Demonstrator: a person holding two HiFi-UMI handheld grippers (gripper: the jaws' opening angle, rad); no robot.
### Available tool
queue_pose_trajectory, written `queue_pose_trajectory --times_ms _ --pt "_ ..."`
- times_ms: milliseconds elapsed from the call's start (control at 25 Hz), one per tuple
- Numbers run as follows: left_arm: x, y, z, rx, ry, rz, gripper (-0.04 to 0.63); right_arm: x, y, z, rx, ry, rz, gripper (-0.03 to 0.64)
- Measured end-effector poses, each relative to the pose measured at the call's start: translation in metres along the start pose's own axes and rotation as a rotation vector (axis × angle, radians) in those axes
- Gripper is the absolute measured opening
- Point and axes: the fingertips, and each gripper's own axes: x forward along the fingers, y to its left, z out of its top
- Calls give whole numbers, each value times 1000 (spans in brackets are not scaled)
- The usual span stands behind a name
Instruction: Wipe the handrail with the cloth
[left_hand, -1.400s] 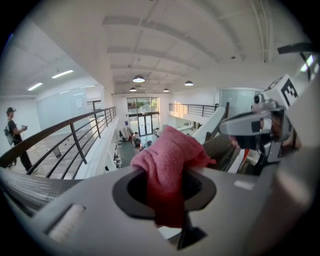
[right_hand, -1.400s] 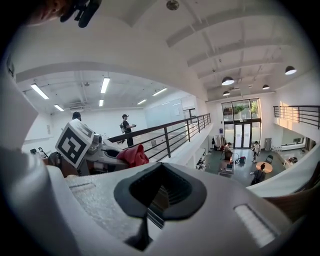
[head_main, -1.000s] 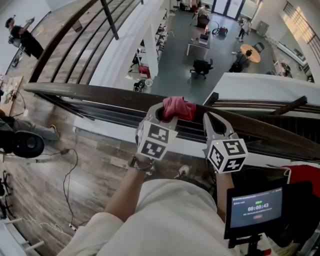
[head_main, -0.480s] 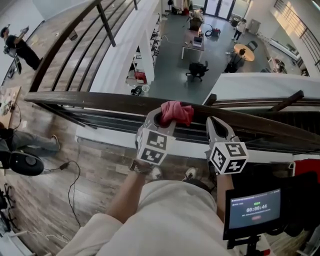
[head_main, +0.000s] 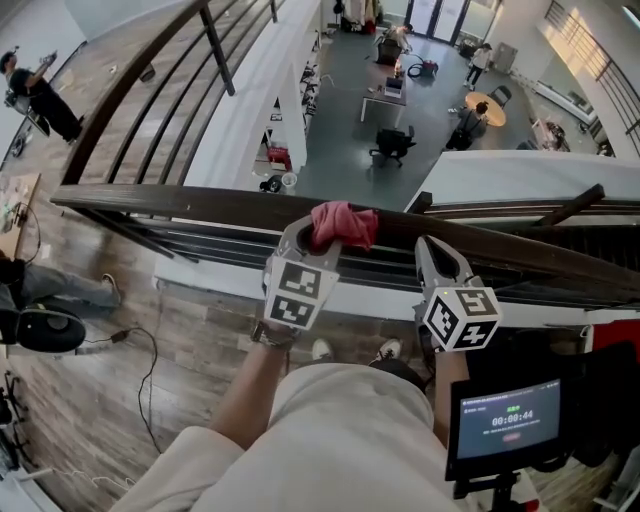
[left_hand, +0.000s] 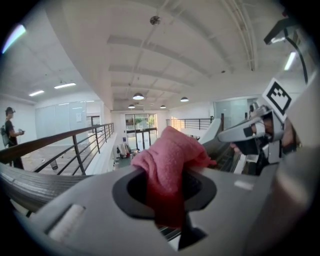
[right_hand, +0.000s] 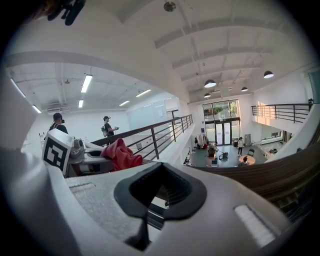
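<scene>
At the handrail (head_main: 180, 203), left tongs (head_main: 320, 236) clamp the cloth (head_main: 343, 223); right tongs (head_main: 432, 248) alongside, closed and empty.

The head camera looks steeply down past the person's torso (head_main: 350, 440) onto the handrail (head_main: 200, 205) and the hall floor (head_main: 400, 110) far below. The left claw (head_main: 320, 232) carries its camera just behind the jaws, facing out over the rail — the cloth (left_hand: 170, 160) fills its centre, very near. The right claw (head_main: 432, 252) camera faces the same way but takes in more to its left, showing the left claw and cloth from the side. All three share rail and cloth; both claw views share the far glass doors (right_hand: 220, 125).
</scene>
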Motion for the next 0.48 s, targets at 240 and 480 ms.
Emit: queue_pose_trajectory --times_ms 240,480 --pt "-19 35 -5 -34 -10 35 100 3 11 3 -5 6 -13 2" --pt "-38 74 -16 -82 -7 106 100 6 13 6 -13 9 -19 3"
